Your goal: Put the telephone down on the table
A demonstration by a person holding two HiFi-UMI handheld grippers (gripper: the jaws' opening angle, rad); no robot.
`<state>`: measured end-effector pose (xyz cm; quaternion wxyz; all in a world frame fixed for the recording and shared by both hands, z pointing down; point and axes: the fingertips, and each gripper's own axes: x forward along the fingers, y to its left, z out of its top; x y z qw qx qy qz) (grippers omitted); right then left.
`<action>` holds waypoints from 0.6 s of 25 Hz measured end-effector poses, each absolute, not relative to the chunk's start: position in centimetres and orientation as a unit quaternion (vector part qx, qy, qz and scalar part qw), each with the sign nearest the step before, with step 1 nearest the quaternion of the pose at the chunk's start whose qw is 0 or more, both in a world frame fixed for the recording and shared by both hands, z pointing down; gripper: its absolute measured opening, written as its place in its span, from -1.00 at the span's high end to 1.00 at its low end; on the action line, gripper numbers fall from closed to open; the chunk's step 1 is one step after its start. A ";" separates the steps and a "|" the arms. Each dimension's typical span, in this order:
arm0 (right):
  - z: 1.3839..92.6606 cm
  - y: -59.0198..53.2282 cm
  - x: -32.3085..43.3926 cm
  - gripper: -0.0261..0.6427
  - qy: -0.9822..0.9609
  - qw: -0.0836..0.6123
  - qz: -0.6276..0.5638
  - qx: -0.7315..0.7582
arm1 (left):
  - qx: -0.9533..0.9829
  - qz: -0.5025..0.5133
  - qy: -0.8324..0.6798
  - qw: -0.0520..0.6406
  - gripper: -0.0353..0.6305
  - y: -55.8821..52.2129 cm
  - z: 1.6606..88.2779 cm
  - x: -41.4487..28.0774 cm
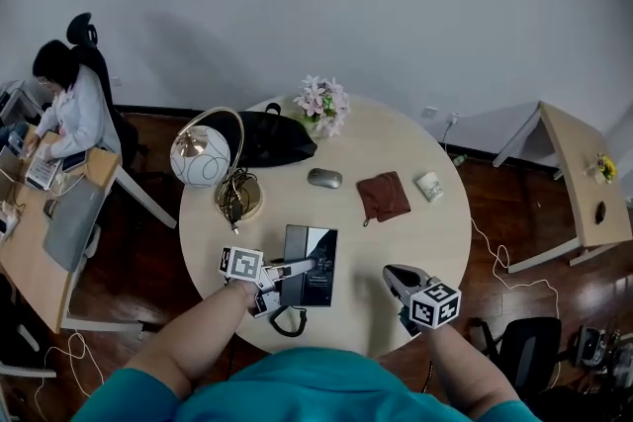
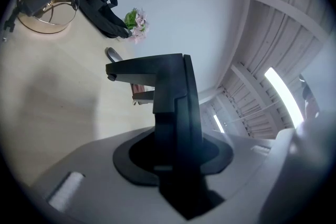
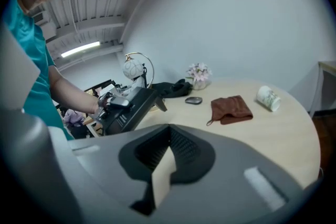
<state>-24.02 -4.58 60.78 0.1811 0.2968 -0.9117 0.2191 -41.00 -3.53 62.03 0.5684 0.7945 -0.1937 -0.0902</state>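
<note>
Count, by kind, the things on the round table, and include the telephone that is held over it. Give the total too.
Lamp: 1
Bag: 1
Flowers: 1
Mouse: 1
Cloth: 1
Cup: 1
Telephone: 1
Total: 7

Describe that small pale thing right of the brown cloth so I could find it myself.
Start at the round table in the middle of the room and find the brown cloth on its right half. Just beyond the cloth, towards the table's right edge, is a cup. It is the only small white thing there, and it lies on its side.
</note>
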 end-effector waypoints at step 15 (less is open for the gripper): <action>65.4 -11.9 -25.2 0.91 -0.904 0.177 0.238 0.308 | 0.781 -0.083 -0.203 0.585 0.37 -12.3 68.8 -41.1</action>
